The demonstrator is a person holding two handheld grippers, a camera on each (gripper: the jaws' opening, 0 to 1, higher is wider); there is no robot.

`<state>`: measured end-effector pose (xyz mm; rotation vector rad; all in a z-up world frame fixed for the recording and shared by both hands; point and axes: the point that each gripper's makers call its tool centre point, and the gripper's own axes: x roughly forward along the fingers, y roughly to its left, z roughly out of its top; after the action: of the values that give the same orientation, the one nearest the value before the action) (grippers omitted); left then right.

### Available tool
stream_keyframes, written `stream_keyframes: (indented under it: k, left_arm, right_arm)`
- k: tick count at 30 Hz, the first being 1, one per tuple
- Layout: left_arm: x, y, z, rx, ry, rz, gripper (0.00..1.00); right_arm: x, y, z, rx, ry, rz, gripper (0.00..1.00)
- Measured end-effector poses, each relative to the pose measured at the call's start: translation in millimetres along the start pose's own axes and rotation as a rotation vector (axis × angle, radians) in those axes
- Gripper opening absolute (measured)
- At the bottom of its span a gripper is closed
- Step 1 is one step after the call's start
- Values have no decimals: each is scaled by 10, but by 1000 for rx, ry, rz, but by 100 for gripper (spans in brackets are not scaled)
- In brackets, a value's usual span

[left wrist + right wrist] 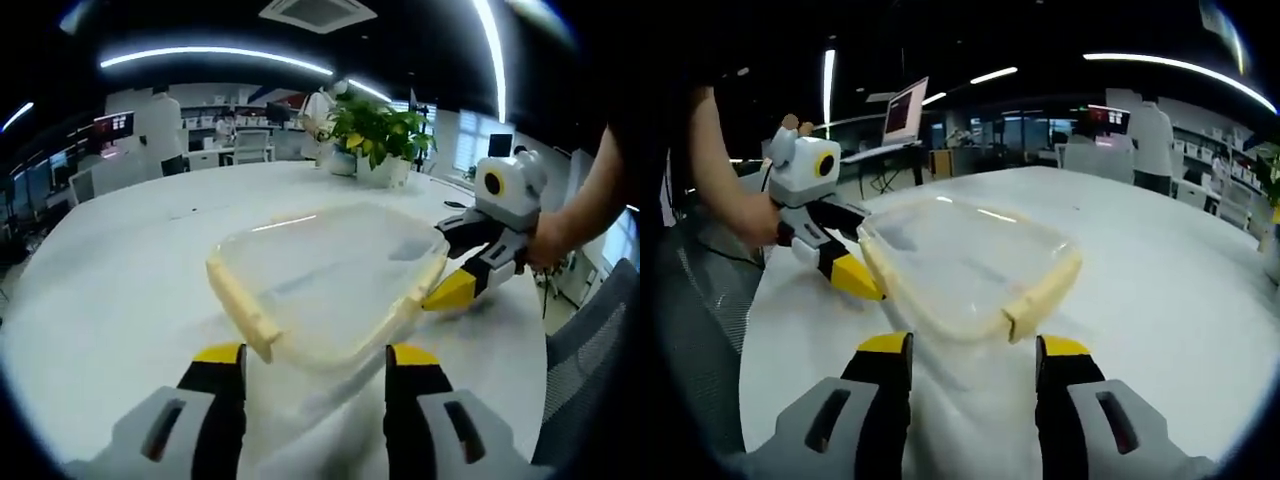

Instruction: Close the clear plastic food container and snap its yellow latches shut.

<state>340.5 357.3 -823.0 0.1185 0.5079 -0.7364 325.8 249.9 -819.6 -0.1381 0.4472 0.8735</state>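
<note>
The clear plastic container (330, 275) lies on the white table (120, 290) with its clear lid resting on top. A yellow latch (243, 308) runs along its left edge and another (428, 275) along its right. My left gripper (315, 358) is open, and the container's near corner reaches between its yellow tips. My right gripper (440, 268) comes in from the right, open, its jaws at the container's right edge. In the right gripper view the container (965, 265) sits just ahead of the open right gripper (975, 345), with the left gripper (865, 250) at its left edge.
A potted plant (380, 135) stands at the table's far side. A grey mesh chair (590, 345) is by the table edge. A laptop (905, 108) sits on a desk behind, and a person (1152, 140) stands in the background office.
</note>
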Motion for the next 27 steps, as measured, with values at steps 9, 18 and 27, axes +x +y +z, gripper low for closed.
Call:
stream_keyframes:
  k: [9,18,27]
  left_arm:
    - [-78,285,-21,4,3,15,50]
    - [-102,583,-7,41,26,0,50]
    - [-45,840,43,55,33,-6,48]
  right_arm:
    - [275,79,159,57,-30,-24,47]
    - [488,84,262,2,6,-19,44]
    - [727,-21,395,10,10,-37,46]
